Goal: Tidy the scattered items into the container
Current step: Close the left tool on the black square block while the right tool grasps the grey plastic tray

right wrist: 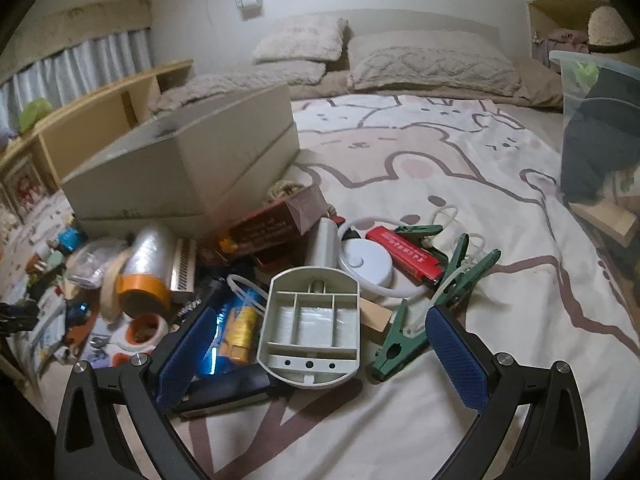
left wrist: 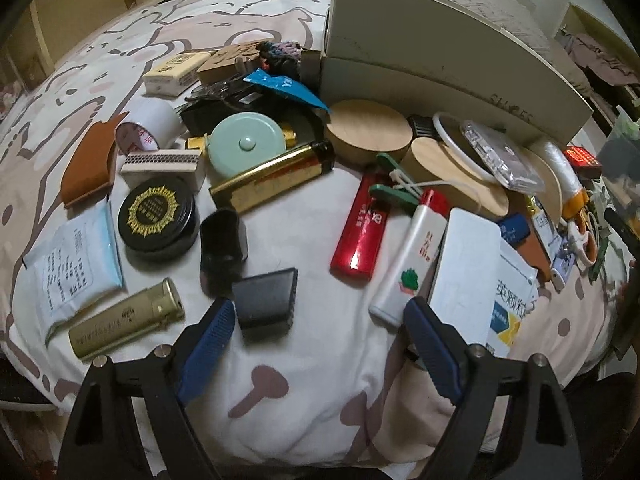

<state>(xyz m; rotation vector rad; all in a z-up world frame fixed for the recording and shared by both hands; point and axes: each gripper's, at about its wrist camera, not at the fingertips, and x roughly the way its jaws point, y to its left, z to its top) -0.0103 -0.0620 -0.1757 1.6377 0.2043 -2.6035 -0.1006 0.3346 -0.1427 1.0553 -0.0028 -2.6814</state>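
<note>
Many small items lie scattered on a bed. A beige cardboard box (left wrist: 420,56) stands at the back; it also shows in the right wrist view (right wrist: 180,160). My left gripper (left wrist: 316,344) is open and empty, just above the sheet, with a small black block (left wrist: 266,300) by its left finger and a white lighter (left wrist: 412,264) and white box (left wrist: 464,272) by its right finger. A red lighter (left wrist: 362,228) lies ahead. My right gripper (right wrist: 320,344) is open and empty around a grey compartment tray (right wrist: 312,328). Green clips (right wrist: 432,304) lie beside it.
In the left wrist view: gold lighter (left wrist: 272,176), mint round lid (left wrist: 248,144), black tin (left wrist: 158,216), wooden discs (left wrist: 368,132), tape roll (left wrist: 140,128). In the right wrist view: clear film roll (right wrist: 148,256), red lighter (right wrist: 404,252), clear storage bin (right wrist: 596,128) at right, pillows (right wrist: 432,64) behind.
</note>
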